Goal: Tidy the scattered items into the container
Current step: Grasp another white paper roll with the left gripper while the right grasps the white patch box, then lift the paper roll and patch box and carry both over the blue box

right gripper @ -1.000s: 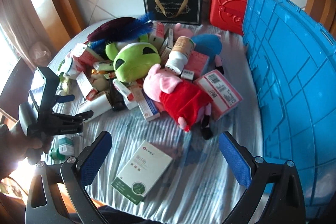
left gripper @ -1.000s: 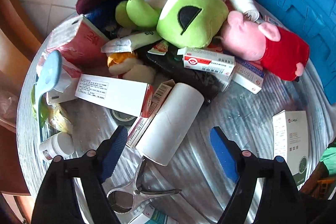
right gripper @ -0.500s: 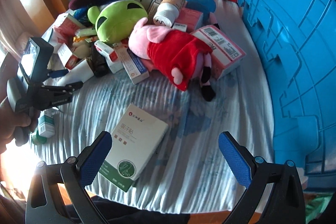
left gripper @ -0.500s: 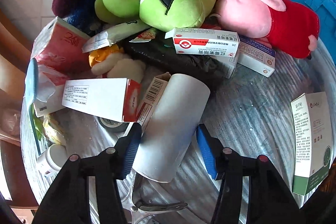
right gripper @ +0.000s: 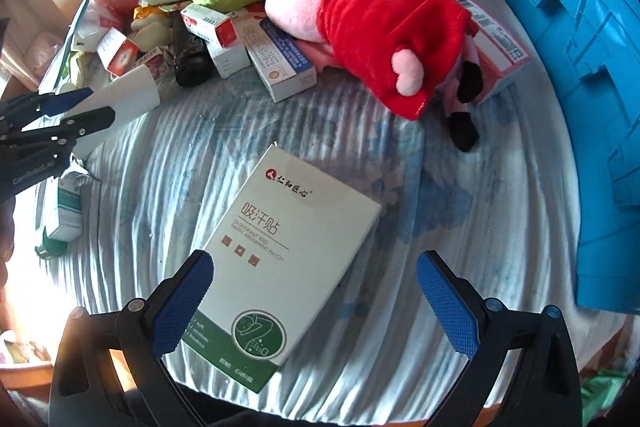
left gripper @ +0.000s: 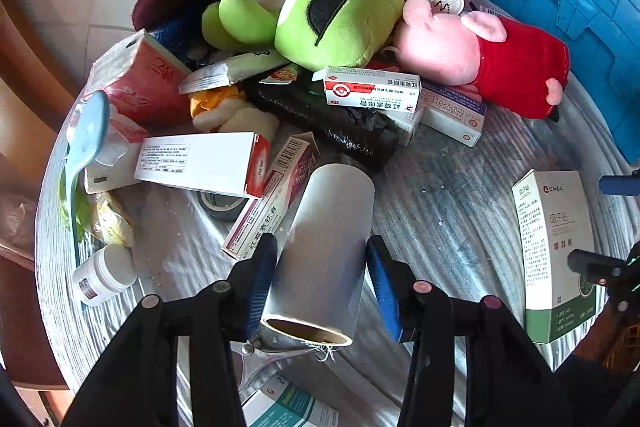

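Note:
A white paper roll (left gripper: pixel 328 227) lies on the striped cloth with its cardboard core facing me. My left gripper (left gripper: pixel 322 281) straddles it; the jaws are closing and both blue pads (left gripper: pixel 262 279) touch its sides. The right wrist view shows the same roll (right gripper: pixel 124 99) in the left gripper (right gripper: pixel 98 105). My right gripper (right gripper: pixel 314 303) hangs open low over a white-and-green box (right gripper: pixel 280 259), whose near end lies between the fingers untouched. The blue crate (right gripper: pixel 580 67) stands along the right.
Behind the roll is a pile: a green plush (left gripper: pixel 340 23), a pink pig plush in red (left gripper: pixel 500 63), several medicine boxes (left gripper: pixel 372 93), a black bag (left gripper: pixel 340 131). A pill bottle (left gripper: pixel 104 275) and blue spoon (left gripper: pixel 84 147) lie left. A metal clip (left gripper: pixel 260 347) lies under the roll.
The left gripper slid forward around the white roll and narrowed its jaws onto it. The right gripper sank toward the white-and-green box, which now fills the near view.

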Available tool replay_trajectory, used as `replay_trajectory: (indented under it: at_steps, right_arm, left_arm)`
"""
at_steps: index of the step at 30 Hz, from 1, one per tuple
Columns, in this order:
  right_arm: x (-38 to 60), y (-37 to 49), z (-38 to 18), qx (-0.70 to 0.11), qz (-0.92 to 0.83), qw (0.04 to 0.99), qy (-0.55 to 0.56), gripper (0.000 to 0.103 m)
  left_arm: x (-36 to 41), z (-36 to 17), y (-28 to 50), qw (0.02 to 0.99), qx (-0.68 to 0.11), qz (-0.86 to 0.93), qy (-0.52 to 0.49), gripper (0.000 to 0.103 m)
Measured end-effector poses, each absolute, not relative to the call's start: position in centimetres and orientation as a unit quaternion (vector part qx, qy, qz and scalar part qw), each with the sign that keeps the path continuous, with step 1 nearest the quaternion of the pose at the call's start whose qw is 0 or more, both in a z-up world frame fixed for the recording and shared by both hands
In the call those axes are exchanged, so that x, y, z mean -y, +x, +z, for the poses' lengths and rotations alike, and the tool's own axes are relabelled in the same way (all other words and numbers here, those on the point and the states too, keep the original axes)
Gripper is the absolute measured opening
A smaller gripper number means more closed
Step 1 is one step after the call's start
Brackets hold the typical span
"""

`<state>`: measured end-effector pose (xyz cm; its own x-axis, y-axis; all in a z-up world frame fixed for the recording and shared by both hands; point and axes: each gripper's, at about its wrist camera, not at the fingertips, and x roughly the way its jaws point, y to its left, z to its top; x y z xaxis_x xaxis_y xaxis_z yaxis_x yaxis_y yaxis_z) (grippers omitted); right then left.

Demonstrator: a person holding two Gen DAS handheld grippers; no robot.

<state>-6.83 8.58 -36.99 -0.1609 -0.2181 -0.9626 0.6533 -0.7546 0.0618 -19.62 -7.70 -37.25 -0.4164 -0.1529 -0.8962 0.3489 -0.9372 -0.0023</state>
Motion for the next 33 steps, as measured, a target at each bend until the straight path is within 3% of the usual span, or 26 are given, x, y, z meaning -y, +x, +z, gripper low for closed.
replay_trajectory:
  at_steps: [9, 10, 12, 15, 24, 27, 29, 30, 33]
  right_arm:
    - [-5.5, -6.2, -39.4, -0.202, -0.731, 0.291, 0.584, 0.103]
    - [-5.3, -6.1, -39.5, -0.208, -0.732, 0.289, 0.581, 0.102]
    - [-5.2, -5.9, -39.3, -0.214, -0.733, 0.292, 0.576, 0.09]
    - [-5.4, -5.8, -38.8, -0.216, -0.733, 0.296, 0.574, 0.084]
    - [-6.2, -5.9, -37.2, -0.212, -0.741, 0.302, 0.561, 0.082]
    - [-6.4, -5.9, -36.6, -0.211, -0.745, 0.303, 0.556, 0.081]
    - [-6.6, -6.0, -36.2, -0.209, -0.747, 0.305, 0.552, 0.081]
    - [-6.8, -6.0, -35.9, -0.208, -0.749, 0.305, 0.549, 0.081]
    - [-7.2, -6.1, -35.0, -0.203, -0.755, 0.307, 0.542, 0.081]
  left_arm:
    - [9.6, -37.4, -18.7, 0.155, -0.098, -0.835, 0.519, 0.042]
    - [9.6, -37.4, -18.7, 0.155, -0.098, -0.835, 0.519, 0.042]
    - [9.7, -37.2, -18.4, 0.157, -0.1, -0.835, 0.518, 0.042]
    - [10.0, -37.3, -18.3, 0.158, -0.106, -0.835, 0.517, 0.042]
    - [10.0, -36.6, -18.6, 0.163, -0.106, -0.839, 0.508, 0.039]
    - [9.9, -36.2, -18.8, 0.164, -0.107, -0.841, 0.505, 0.036]
    - [9.9, -36.0, -18.8, 0.166, -0.105, -0.842, 0.503, 0.027]
    - [9.9, -35.9, -18.8, 0.167, -0.105, -0.842, 0.502, 0.018]
    - [10.0, -35.9, -18.9, 0.168, -0.107, -0.841, 0.503, 0.017]
